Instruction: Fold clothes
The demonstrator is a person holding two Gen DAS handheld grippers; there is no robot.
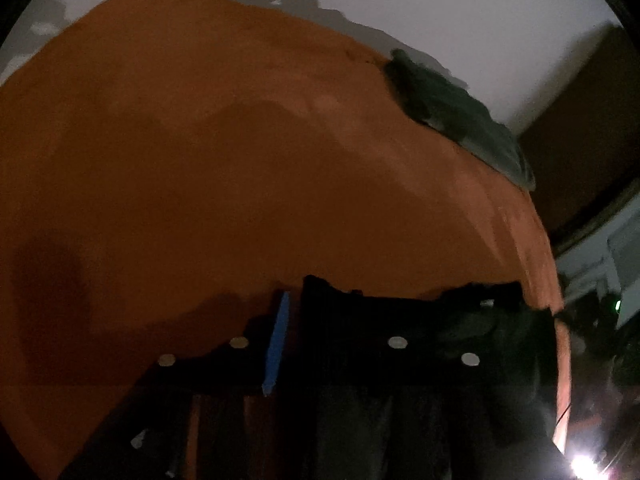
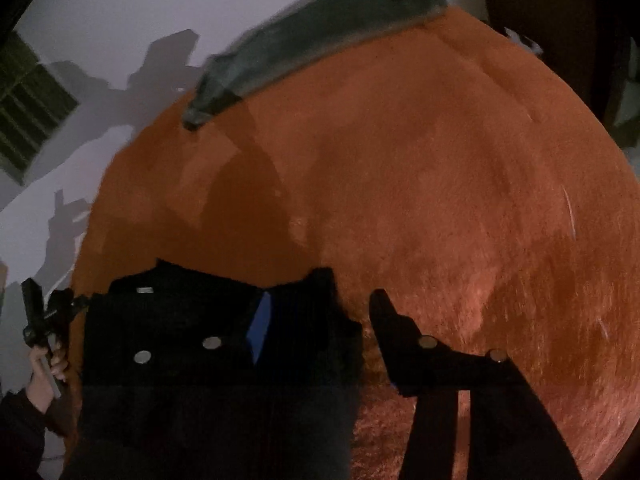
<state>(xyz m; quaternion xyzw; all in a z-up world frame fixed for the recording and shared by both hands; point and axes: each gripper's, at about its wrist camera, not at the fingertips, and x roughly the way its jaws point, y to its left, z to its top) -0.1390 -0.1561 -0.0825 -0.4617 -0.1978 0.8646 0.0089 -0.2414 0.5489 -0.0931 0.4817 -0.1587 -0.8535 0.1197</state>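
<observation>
Left wrist view gives me a broad orange garment [image 1: 240, 168], matte and finely napped, spread flat over a pale worktop [image 1: 460, 8], with a dark grey-green ribbed band [image 1: 460, 116] along its far edge. My left gripper [image 1: 296, 320] shows black fingers with a blue pad edge, its jaws parted over the near hem; dim light hides whether cloth sits between them, so I cannot tell. From the right wrist camera, the right gripper [image 2: 352, 300] stands partly open, its fingers resting on or just above the orange cloth, seemingly pinching nothing. At that view's left edge, a hand [image 2: 44, 376] grips the other tool's handle.
</observation>
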